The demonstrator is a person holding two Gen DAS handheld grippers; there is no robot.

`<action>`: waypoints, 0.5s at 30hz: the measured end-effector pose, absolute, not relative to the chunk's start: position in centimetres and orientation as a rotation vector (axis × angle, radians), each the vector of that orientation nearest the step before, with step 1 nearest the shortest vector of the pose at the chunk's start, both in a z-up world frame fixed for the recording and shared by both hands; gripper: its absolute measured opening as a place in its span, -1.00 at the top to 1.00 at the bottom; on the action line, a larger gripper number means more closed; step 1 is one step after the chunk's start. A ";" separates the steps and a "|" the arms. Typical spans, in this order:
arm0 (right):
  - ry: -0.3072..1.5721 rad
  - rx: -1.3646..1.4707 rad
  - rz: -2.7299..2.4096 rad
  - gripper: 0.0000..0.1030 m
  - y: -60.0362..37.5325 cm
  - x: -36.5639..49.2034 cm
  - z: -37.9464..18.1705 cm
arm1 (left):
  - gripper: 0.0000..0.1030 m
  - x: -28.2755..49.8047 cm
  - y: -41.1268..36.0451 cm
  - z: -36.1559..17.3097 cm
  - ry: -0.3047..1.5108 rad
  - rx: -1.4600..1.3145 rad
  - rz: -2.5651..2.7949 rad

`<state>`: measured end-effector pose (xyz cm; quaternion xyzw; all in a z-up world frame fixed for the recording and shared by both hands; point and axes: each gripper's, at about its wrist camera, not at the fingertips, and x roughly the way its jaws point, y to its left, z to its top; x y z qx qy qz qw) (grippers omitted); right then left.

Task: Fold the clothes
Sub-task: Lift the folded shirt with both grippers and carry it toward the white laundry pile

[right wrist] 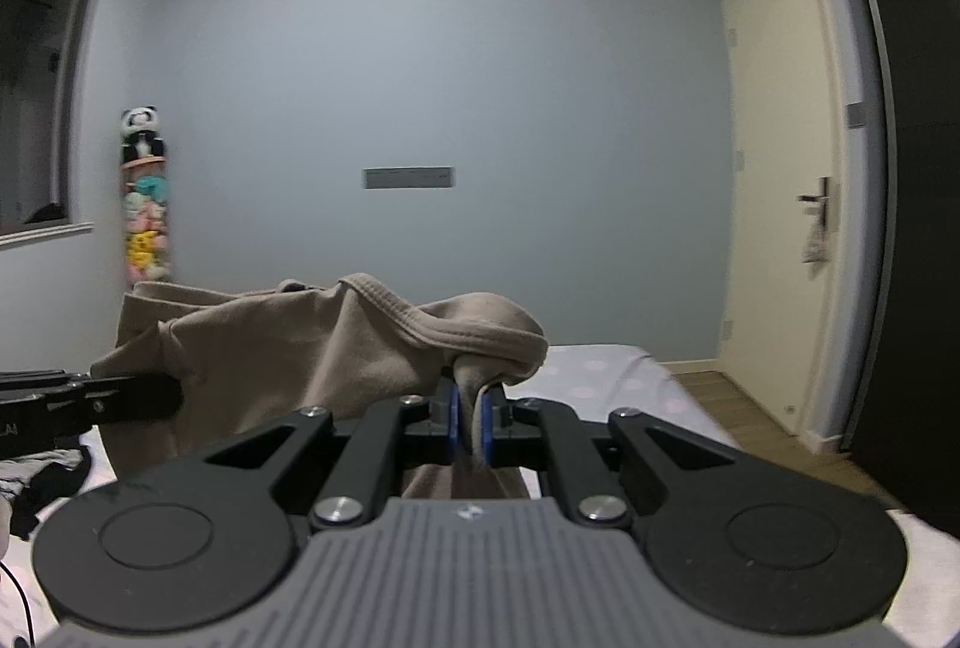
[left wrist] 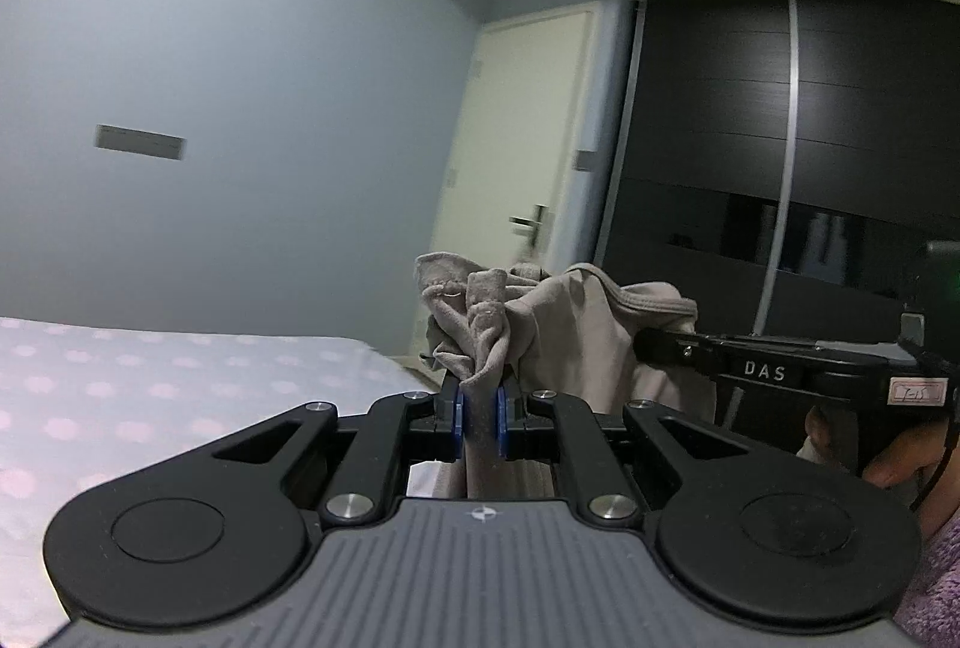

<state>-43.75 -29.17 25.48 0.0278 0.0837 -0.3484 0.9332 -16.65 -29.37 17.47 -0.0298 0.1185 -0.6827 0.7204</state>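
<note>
Bed (left wrist: 180, 384) with dotted sheet is lying low at 8 o'clock in the left wrist view, the door (left wrist: 528, 138) standing beyond at 1 o'clock. Beige garment (right wrist: 288, 348) is hanging in the air above the bed, stretching between both tools, folds bunching at each end.

Left gripper (left wrist: 479, 417) is clamping a wad of the cloth, blue pads pressing on it from both sides; fabric is spilling up past the tips toward 12 o'clock. Right gripper (right wrist: 470, 423) is likewise pinching a hem edge, cloth drooping over its tips from 11 to 1 o'clock.

Judgement: step in hand is spreading the garment out for laying down. Doing it well is meaning keeping both pinches firm, drawing the hands apart until the slack is going, holding them level, then lowering onto the sheet.
</note>
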 end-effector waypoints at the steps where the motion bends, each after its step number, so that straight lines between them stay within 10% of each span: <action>1: 0.173 0.049 -0.731 0.84 -29.1 -44.6 25.7 | 0.85 -17.2 -29.6 17.5 0.268 -0.066 -1.530; 15: 0.208 0.100 -0.860 0.84 -29.4 -54.9 29.7 | 0.86 -24.8 -28.2 18.9 0.274 0.017 -1.831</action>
